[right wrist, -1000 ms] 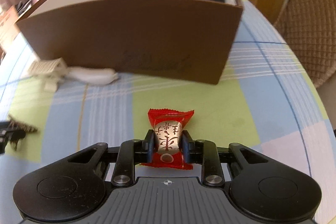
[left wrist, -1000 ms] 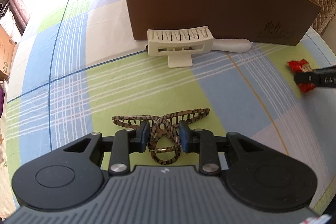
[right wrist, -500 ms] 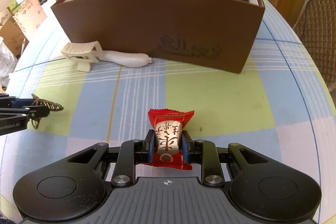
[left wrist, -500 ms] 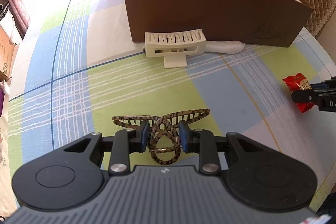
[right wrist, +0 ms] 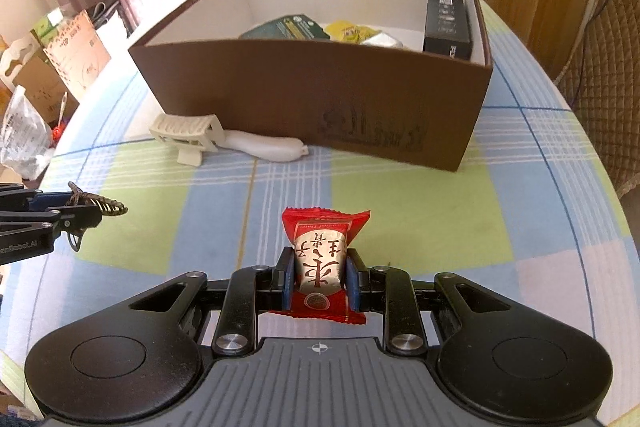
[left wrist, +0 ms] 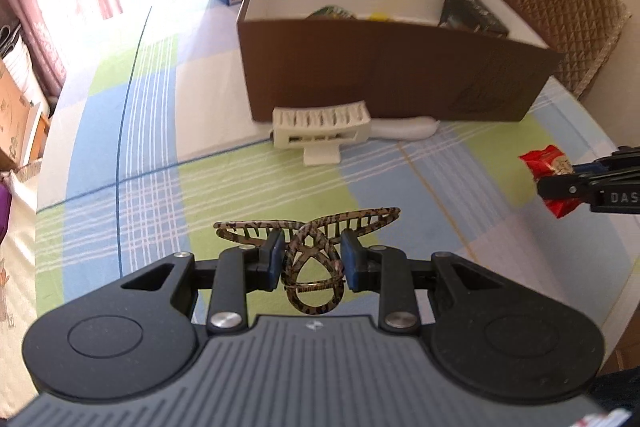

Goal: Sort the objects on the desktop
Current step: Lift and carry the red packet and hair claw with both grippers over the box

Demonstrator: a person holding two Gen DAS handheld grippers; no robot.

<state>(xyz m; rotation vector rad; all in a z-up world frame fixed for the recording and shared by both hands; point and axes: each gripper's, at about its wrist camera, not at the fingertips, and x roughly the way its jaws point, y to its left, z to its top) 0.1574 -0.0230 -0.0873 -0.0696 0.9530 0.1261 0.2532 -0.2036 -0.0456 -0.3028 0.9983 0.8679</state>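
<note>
Tortoiseshell hair claw (left wrist: 310, 253) sat pinched between the left gripper (left wrist: 311, 259) fingers, its toothed wings fanning out ahead of & to both sides of the tips, carried clear of the worktop (left wrist: 168, 195). Red candy packet (right wrist: 322, 259) was clamped upright between the right gripper (right wrist: 320, 277) fingers, crimped top poking beyond the tips, bottom edge hanging back toward the body. Both pairs of fingers were narrow, each closed on its item.

Step in hand, as I judge it: carry phase, w/ both items lifted & the brown box (right wrist: 320, 95) well ahead of both sets of fingers. Box already held a dark pouch, a yellow packet & a black carton.

Next move calls for raising each load above the near wall, getting the tips over the open interior, then spreading the fingers. Claw is wide, so wings need clearance at the rim.

White comb-like clip (left wrist: 322, 125) & white handle piece (left wrist: 404, 127) lay against the box's near wall, between fingers & box, not yet sorted.
</note>
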